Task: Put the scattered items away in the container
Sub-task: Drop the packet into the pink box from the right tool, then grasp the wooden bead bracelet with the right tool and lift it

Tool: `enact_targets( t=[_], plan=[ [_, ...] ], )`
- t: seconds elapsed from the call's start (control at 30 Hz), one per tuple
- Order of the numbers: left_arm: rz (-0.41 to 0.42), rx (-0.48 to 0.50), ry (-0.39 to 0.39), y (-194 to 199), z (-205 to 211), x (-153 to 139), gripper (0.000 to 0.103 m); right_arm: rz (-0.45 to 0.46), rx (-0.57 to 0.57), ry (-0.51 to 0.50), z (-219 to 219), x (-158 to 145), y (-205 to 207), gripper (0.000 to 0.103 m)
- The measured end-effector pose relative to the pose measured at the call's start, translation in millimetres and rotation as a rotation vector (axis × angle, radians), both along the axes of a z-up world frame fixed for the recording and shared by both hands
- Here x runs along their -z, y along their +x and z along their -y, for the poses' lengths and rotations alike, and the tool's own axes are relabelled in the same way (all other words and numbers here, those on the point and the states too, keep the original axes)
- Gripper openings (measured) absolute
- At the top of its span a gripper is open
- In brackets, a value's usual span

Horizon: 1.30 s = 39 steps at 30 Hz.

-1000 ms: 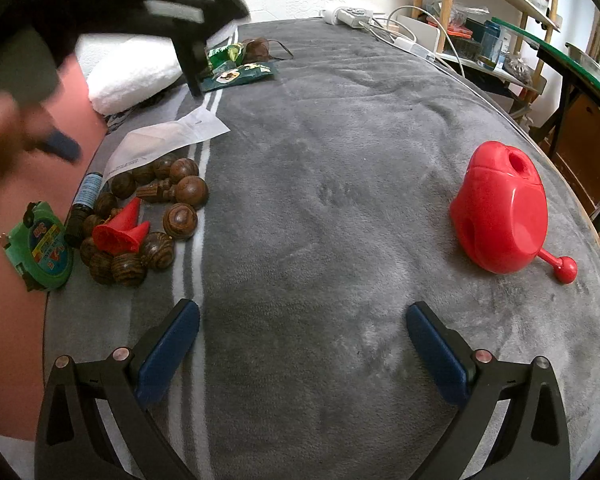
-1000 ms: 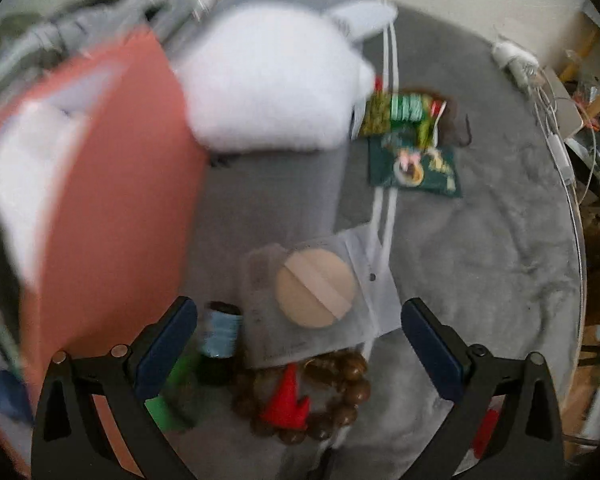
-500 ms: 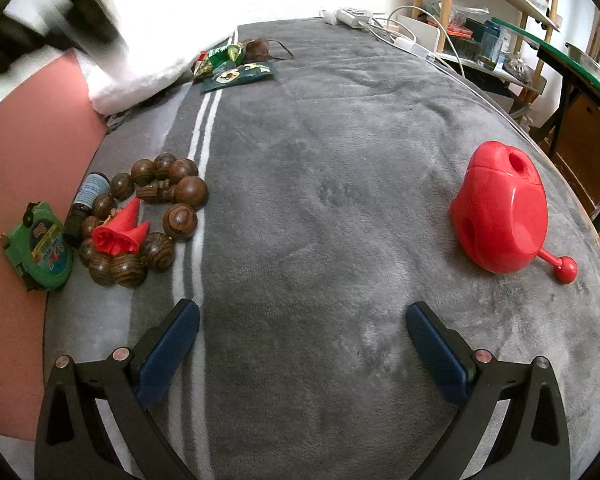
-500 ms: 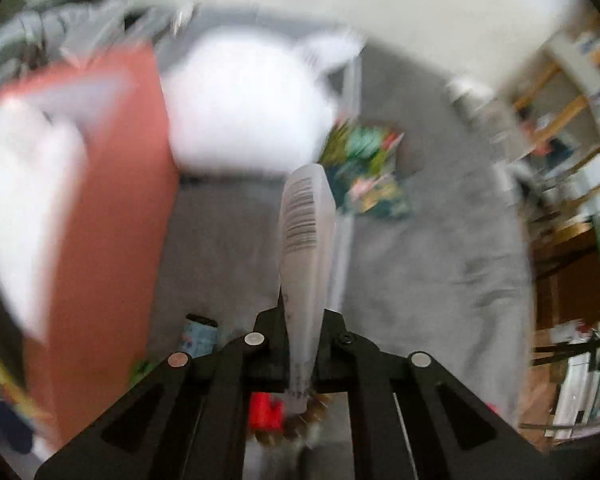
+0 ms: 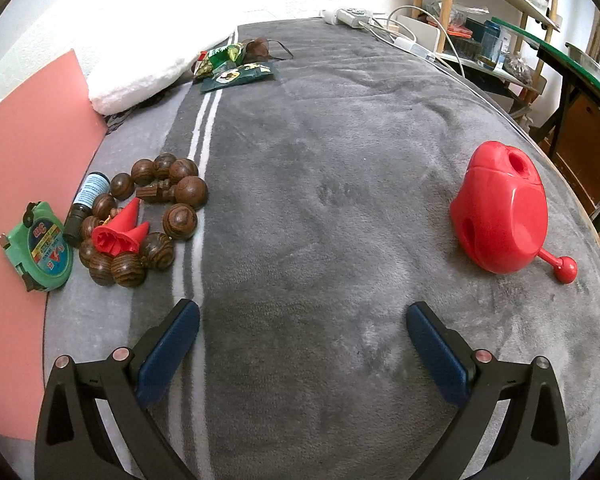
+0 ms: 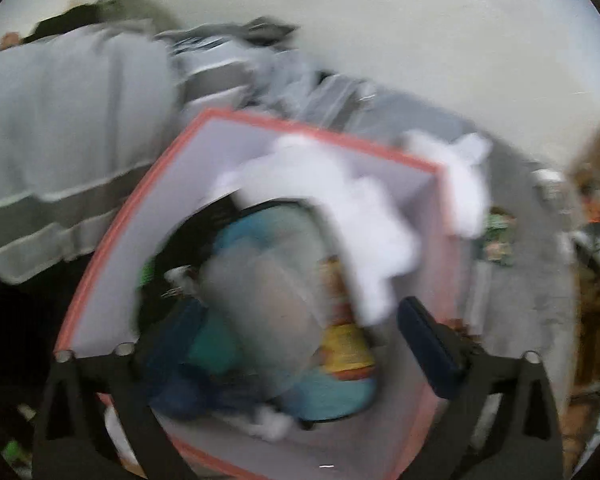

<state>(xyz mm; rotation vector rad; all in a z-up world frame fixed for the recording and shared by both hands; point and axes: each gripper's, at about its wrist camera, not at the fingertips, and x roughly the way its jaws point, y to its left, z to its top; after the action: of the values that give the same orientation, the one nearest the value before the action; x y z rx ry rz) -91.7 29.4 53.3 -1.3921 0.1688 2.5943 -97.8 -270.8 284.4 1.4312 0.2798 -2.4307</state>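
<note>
Hanging with its fingers (image 6: 428, 348) spread wide and empty over the pink box (image 6: 380, 152), the right gripper (image 6: 300, 344) has just let go — the wooden beads (image 5: 180, 222) lie up and left of the left gripper (image 5: 300, 344), also spread and empty, which is nearer.

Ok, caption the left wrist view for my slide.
Open left gripper over grey blanket; wooden beads, green tape measure, red watering can untidied.
</note>
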Motion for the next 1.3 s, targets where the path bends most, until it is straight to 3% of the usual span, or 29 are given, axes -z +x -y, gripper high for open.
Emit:
enact_targets(
  t=[0.1, 0.2, 0.27, 0.37, 0.43, 0.47, 0.53, 0.63, 0.7, 0.73, 0.77, 0.83, 0.9, 0.93, 1.0, 1.03, 1.07, 1.1, 1.2, 1.3],
  plan=[
    [0.000, -0.001, 0.000, 0, 0, 0, 0.103, -0.081, 0.046, 0.039, -9, -18, 7, 0.101],
    [0.000, -0.002, 0.000, 0, 0, 0, 0.103, -0.164, 0.231, 0.077, -53, -40, 8, 0.101],
    [0.000, -0.003, 0.000, 2, 0, -1, 0.103, -0.135, 0.429, -0.034, -114, -34, 0, 0.103],
    [0.000, -0.011, 0.000, 2, 0, -1, 0.103, 0.020, 0.669, -0.339, -200, 19, -16, 0.102],
    [-0.002, -0.011, -0.005, 1, 0, -1, 0.103, 0.123, 0.750, -0.415, -233, 63, -27, 0.092],
    [-0.001, -0.012, -0.004, -3, -1, -1, 0.103, 0.178, 0.763, -0.375, -239, 81, -35, 0.079],
    [-0.001, -0.012, 0.001, -6, -5, 1, 0.103, 0.295, 0.745, -0.255, -239, 116, -54, 0.071],
    [-0.002, -0.012, 0.003, -9, -4, -1, 0.103, 0.345, 0.720, -0.154, -231, 142, -75, 0.069],
    [-0.002, -0.014, 0.001, -13, -5, 2, 0.103, 0.328, 0.696, -0.101, -230, 141, -85, 0.069],
    [-0.002, -0.016, 0.004, -12, -5, 2, 0.103, 0.312, 0.702, -0.091, -230, 140, -88, 0.072],
    [-0.001, -0.017, 0.003, -11, -5, 1, 0.103, 0.293, 0.703, -0.086, -230, 141, -91, 0.085],
    [-0.001, -0.020, 0.003, -12, -5, 2, 0.103, 0.253, 0.659, -0.080, -223, 148, -97, 0.102],
    [-0.001, -0.023, 0.003, -13, -6, 2, 0.103, 0.208, 0.662, 0.034, -218, 154, -99, 0.101],
    [-0.002, -0.024, 0.003, -12, -5, 2, 0.103, 0.233, 0.606, 0.213, -206, 164, -104, 0.094],
    [-0.002, -0.026, 0.002, -13, -6, 2, 0.103, 0.221, 0.522, 0.282, -197, 162, -107, 0.075],
    [-0.002, -0.026, 0.003, -12, -5, 2, 0.103, 0.207, 0.518, 0.334, -197, 157, -106, 0.038],
    [-0.001, -0.026, 0.004, -12, -6, 2, 0.103, 0.193, 0.505, 0.400, -194, 153, -106, 0.017],
    [-0.002, -0.037, 0.003, -13, -6, 3, 0.103, 0.185, 0.472, 0.478, -191, 149, -105, 0.017],
    [-0.002, -0.038, 0.003, -13, -6, 2, 0.103, 0.188, 0.413, 0.475, -187, 145, -100, 0.018],
    [-0.002, -0.040, 0.003, -13, -6, 2, 0.103, 0.151, 0.415, 0.583, -181, 123, -92, 0.018]
  ],
)
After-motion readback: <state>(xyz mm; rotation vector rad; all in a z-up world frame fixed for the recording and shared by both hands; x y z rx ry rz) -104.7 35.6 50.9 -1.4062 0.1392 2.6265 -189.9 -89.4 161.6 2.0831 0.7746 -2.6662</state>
